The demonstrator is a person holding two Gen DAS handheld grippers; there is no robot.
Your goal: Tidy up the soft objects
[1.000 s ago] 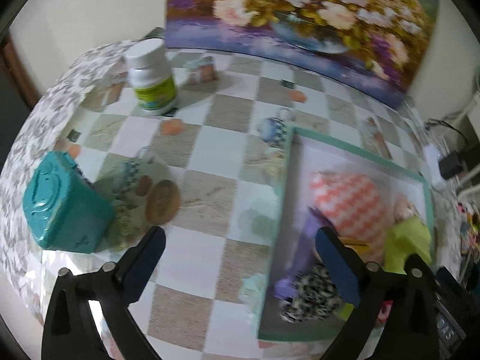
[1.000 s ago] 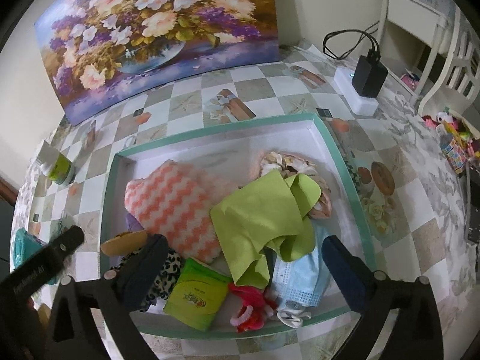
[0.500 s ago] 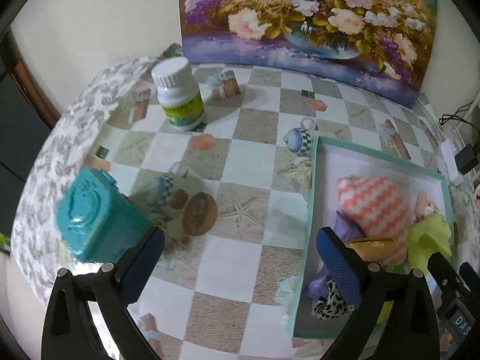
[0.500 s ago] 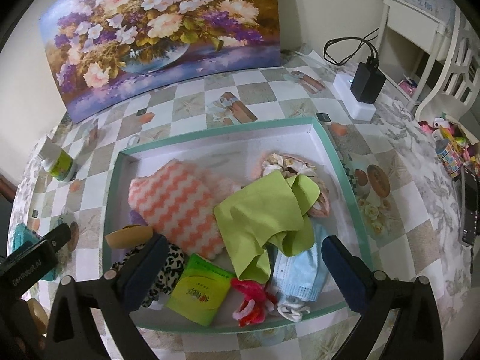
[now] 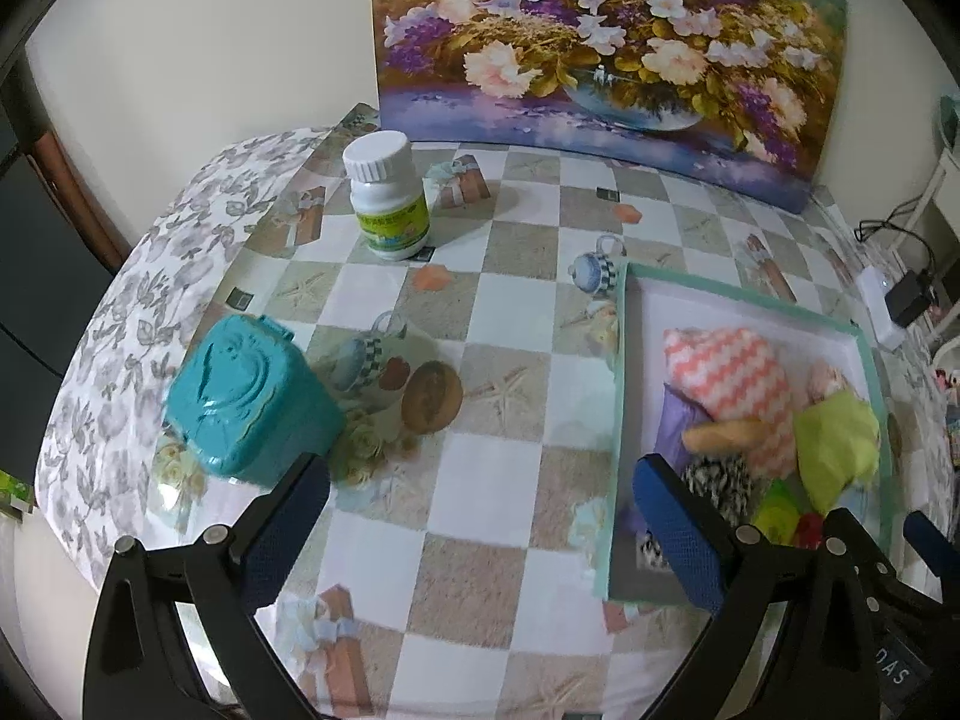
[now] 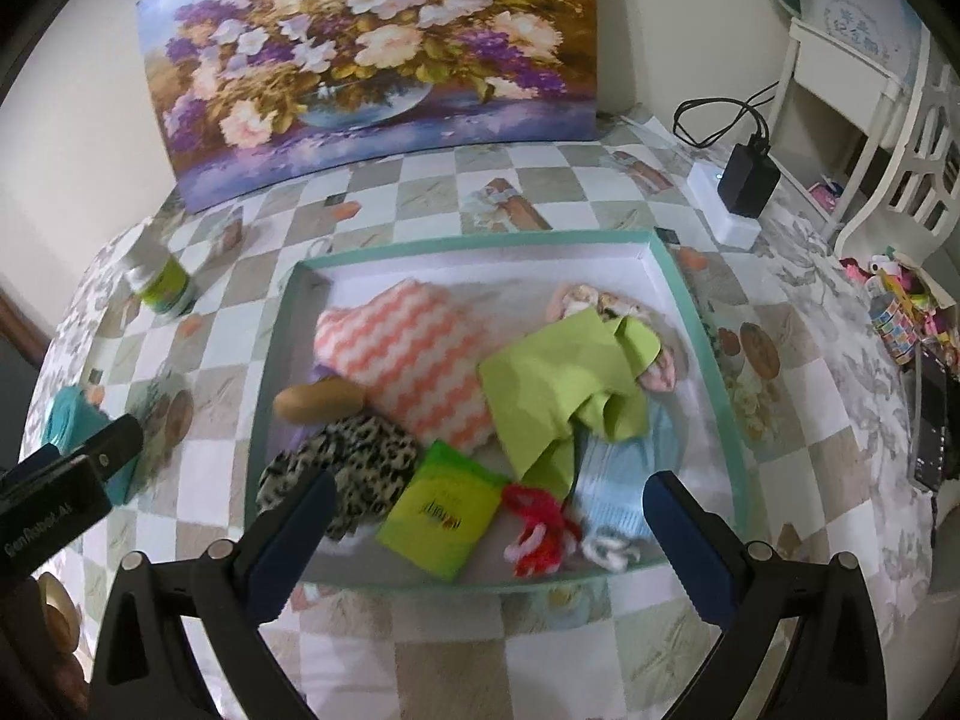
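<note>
A teal-rimmed white tray (image 6: 702, 324) on the checkered table holds the soft things: an orange-and-white zigzag cloth (image 6: 408, 360), a lime green cloth (image 6: 564, 384), a leopard-print piece (image 6: 354, 462), a green tissue pack (image 6: 444, 510), a red knitted item (image 6: 534, 522), a light blue mask (image 6: 624, 480) and a tan bun-shaped toy (image 6: 318, 402). My right gripper (image 6: 489, 516) is open and empty, above the tray's near edge. My left gripper (image 5: 480, 510) is open and empty over the table left of the tray (image 5: 618, 360), whose contents show partly.
A teal plastic box (image 5: 246, 402) and a white pill bottle (image 5: 390, 204) stand on the table's left part. A flower painting (image 6: 372, 60) leans on the back wall. A white power strip with a black charger (image 6: 738, 192) lies at the right. The table edge curves at left.
Both grippers have pulled back and up from the tray, so more of the table and painting shows. Both stay open. The objects in the tray have not moved.
</note>
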